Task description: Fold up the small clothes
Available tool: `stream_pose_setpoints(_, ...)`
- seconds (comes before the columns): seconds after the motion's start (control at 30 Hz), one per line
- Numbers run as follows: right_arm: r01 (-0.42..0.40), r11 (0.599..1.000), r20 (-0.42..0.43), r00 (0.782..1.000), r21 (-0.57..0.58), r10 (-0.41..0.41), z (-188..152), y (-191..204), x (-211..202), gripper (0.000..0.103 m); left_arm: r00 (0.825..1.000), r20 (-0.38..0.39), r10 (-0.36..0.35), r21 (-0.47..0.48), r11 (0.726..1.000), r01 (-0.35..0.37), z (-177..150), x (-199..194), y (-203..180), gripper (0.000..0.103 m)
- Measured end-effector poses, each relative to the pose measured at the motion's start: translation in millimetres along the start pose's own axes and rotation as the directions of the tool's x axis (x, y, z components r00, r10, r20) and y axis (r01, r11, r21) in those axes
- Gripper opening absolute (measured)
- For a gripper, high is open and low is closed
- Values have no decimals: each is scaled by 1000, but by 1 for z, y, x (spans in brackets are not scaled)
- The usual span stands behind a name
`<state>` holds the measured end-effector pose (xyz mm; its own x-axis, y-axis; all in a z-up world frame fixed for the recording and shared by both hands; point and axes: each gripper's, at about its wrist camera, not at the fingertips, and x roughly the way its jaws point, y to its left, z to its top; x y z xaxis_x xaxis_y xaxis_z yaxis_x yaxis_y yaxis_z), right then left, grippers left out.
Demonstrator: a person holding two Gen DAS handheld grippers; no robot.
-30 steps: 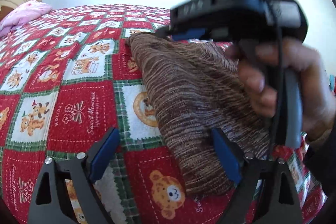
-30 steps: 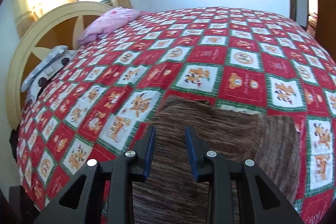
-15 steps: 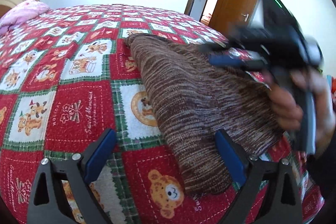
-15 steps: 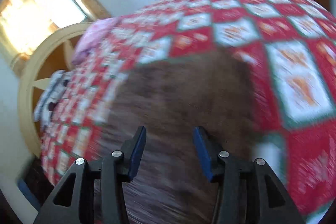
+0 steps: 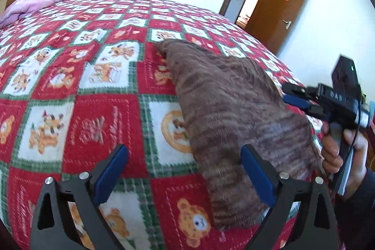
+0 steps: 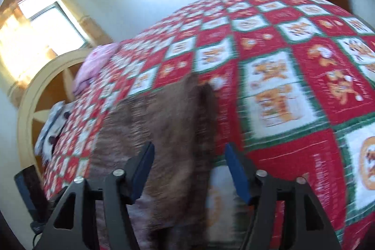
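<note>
The brown knitted garment (image 5: 225, 107) lay folded on the bed, a long striped bundle running from the near edge of the quilt (image 5: 93, 90) up toward the middle, its far end narrowed to a rounded tip. In the right wrist view the same brown knit (image 6: 164, 132) was smeared with motion blur, so its edges and folds could not be read there.

And the left hand-held gripper (image 5: 185, 177) was spread wide! Its blue-padded fingers (image 5: 110, 172) stood well apart, one over the bare quilt, the other (image 5: 255, 175) in front of the garment's near end. Whether that pad touched the knit, I could not tell. Nothing sat between the jaws.

Over on the right side, the right hand-held gripper (image 6: 189, 170) was open too, its jaws well apart, hanging just above the garment with one blue finger (image 6: 143, 170) over the brown knit and the other (image 6: 236, 175) over the quilt beside it. It gripped nothing. From the left wrist view that same tool (image 5: 297, 97) showed at the garment's right edge, fingertips pointing in at the cloth, held in the person's right hand (image 5: 344, 151).

Around it all, the red, white and green checked quilt with its bear pictures covered the whole bed. A pink pillow (image 5: 32, 1) lay at the far corner by the cream headboard (image 6: 35, 97), a sunlit window (image 6: 44, 27) behind it, and a brown wooden door (image 5: 281, 11) stood open across the room.
</note>
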<state>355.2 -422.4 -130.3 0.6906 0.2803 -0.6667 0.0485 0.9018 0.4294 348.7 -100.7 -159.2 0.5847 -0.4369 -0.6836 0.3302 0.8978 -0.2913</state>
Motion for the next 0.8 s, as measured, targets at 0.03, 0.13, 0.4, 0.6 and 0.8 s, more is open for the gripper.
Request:
stream_pose_setpoints(0.03, 3, 1000, -1, 1000, 9, -3, 3, -3, 2, 65, 1000, 1, 9, 2, 1000, -9, 4, 2, 0, 99)
stream_pose_setpoints(0.13, -9, 1000, 1, 1000, 27, 9, 12, -12, 8, 65, 1000, -13, 29, 27, 999, -28, 16, 13, -3, 99)
stream_pose_setpoints(0.4, 12, 997, -38, 999, -70, -15, 20, -2, 40, 65, 997, -46, 57, 77, 996, -53, 16, 33, -11, 101)
stream_pose_setpoints(0.6, -19, 998, -37, 999, -55, 17, 25, -7, 49, 65, 997, -64, 49, 85, 995, -43, 16, 39, -11, 103)
stream_pose_setpoints(0.8, -21, 998, -30, 999, -55, 19, 25, -5, 52, 61, 997, -59, 42, 89, 995, -37, 17, 41, -13, 103)
